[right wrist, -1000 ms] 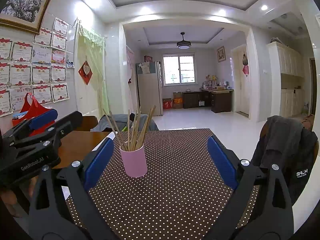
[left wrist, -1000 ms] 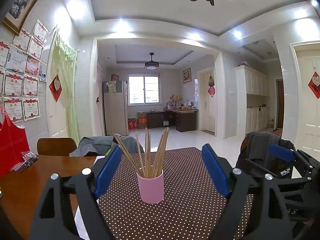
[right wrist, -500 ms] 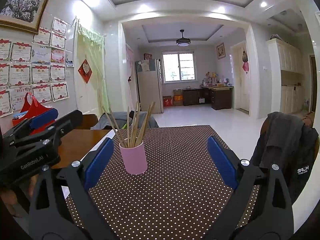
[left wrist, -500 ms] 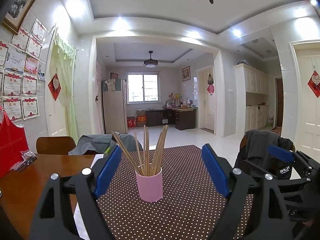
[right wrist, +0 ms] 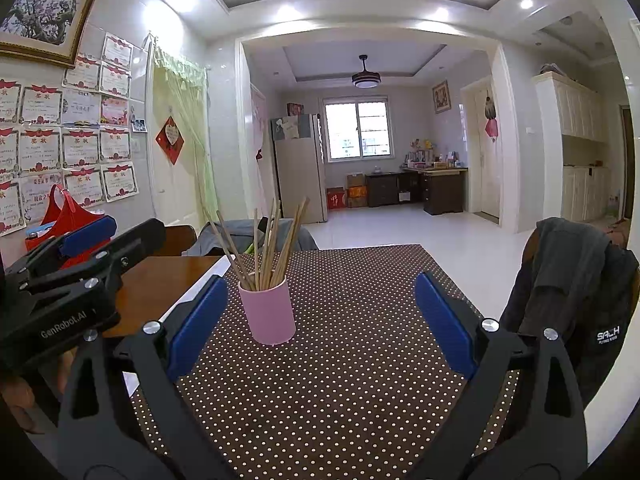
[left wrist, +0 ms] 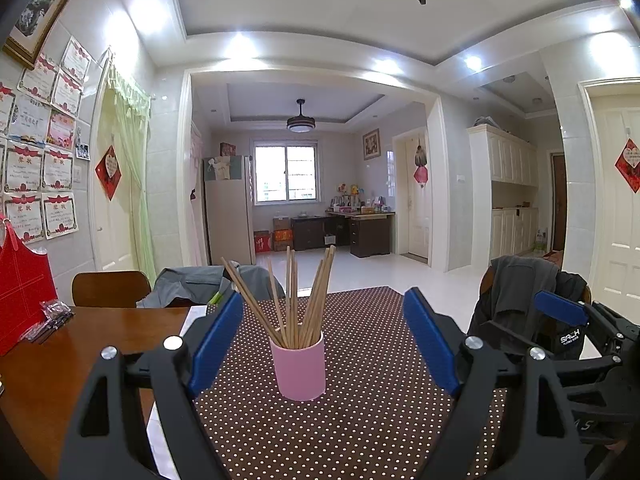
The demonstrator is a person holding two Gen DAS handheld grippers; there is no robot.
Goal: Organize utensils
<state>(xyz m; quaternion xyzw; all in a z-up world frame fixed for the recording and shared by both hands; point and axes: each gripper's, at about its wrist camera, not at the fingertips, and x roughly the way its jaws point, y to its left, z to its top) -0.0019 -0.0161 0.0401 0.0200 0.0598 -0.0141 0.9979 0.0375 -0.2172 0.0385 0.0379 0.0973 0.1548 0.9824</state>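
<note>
A glossy brown wooden table [left wrist: 52,364] carries a dark brown cloth [left wrist: 360,420] sprinkled with small white dots, laid flat along its right part. A wooden chair [left wrist: 108,288] stands at the far side, and another chair on the right is draped with a grey jacket [right wrist: 568,280] in soft folds. A red bag [left wrist: 20,280] with stiff flat sides stands at the left edge against the tiled wall.

The left gripper [left wrist: 324,344] is black hard plastic with flat blue pads; its jaws stand wide apart and hold nothing. The right gripper [right wrist: 320,320] is built the same, jaws likewise spread wide and empty.

A smooth pink cylindrical cup [left wrist: 298,366] stands upright on the dotted cloth, seen between the left gripper's fingers but beyond them, untouched. Thin straight wooden chopsticks [left wrist: 296,300] fan out of its mouth, leaning in several directions.
</note>
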